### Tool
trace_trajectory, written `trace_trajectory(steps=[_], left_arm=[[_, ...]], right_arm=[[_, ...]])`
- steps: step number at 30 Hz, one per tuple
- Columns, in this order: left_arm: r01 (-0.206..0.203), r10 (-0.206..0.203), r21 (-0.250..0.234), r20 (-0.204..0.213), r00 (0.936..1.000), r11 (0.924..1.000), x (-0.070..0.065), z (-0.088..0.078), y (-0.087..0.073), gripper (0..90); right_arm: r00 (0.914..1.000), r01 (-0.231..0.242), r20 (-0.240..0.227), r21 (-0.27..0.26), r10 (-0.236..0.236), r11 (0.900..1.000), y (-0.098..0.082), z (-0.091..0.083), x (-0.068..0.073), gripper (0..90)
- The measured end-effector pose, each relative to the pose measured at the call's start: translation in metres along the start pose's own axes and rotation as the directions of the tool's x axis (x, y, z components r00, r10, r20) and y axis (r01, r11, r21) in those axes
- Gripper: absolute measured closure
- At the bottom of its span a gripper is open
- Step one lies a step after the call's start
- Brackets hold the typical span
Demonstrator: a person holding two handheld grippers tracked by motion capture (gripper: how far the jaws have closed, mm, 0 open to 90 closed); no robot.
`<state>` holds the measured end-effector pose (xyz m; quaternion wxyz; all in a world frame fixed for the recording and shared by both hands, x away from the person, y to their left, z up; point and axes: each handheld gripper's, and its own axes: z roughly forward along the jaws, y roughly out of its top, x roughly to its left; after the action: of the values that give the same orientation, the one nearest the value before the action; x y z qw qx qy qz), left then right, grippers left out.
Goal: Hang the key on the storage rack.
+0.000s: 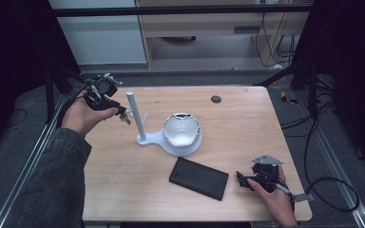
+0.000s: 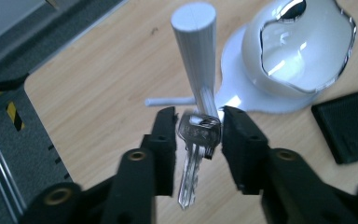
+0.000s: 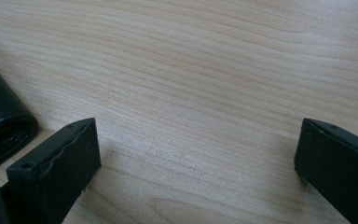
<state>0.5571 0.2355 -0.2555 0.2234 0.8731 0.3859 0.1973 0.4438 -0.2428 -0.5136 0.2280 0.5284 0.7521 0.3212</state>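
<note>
In the high view, a person's left hand (image 1: 80,115) is holding the left gripper (image 1: 125,117) up at the far left part of the wooden table (image 1: 247,128), its tip pointing toward the white post (image 1: 136,116) of a white stand (image 1: 164,140). A small key (image 1: 125,118) is showing at that tip, just beside a short peg sticking out from the post. A shiny white bowl (image 1: 182,129) is sitting on the stand's round base, right of the post. A black wallet (image 1: 198,177) is lying flat on the near part of the table, and the right gripper (image 1: 241,179), held in the right hand (image 1: 276,197), is resting low just to the wallet's right, pointing at it.

In the left gripper view, the left gripper (image 2: 197,130) is standing with its jaws partly apart, and the silver key (image 2: 195,157) is hanging between them, head up and blade pointing down toward the camera. The key's head seems to be touching the right jaw's inner face, while a gap is showing on the left side, so whether the jaws are really pinching it I cannot tell. The post (image 2: 196,53) is rising right behind the key's head, with the peg (image 2: 170,101) jutting left and the bowl (image 2: 303,44) beyond.

In the right gripper view, the right gripper (image 3: 198,154) is spread wide over bare tabletop (image 3: 196,60), gripping nothing, with the wallet's (image 3: 0,121) rounded edge lying just outside its left jaw.
</note>
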Motion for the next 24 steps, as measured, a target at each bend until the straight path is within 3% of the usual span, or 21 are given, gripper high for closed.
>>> trace_trajectory(steps=[5, 12, 20, 24], left_arm=[[0.001, -0.001, -0.047, 0.0, 1.0, 0.9989, -0.003, -0.008, -0.001, 60.8], [-0.015, 0.015, -0.07, 0.003, 0.9999, 0.9974, -0.014, -0.021, -0.005, 58.3], [-0.062, 0.064, -0.102, 0.018, 0.9978, 0.9929, -0.035, -0.029, -0.008, 56.4], [-0.09, 0.096, -0.121, 0.045, 0.9943, 0.9885, -0.054, -0.027, -0.013, 54.6]], right_arm=[[1.0, 0.001, 0.0, 0.0, -0.001, 1.0, 0.0, 0.0, 0.0, 0.4], [1.0, 0.001, 0.0, 0.0, -0.001, 1.0, 0.0, 0.0, 0.0, 0.4], [1.0, 0.001, 0.0, 0.002, -0.001, 1.0, 0.0, 0.0, 0.0, 0.4], [1.0, 0.001, 0.0, 0.002, -0.001, 1.0, 0.0, 0.0, 0.0, 0.4]])
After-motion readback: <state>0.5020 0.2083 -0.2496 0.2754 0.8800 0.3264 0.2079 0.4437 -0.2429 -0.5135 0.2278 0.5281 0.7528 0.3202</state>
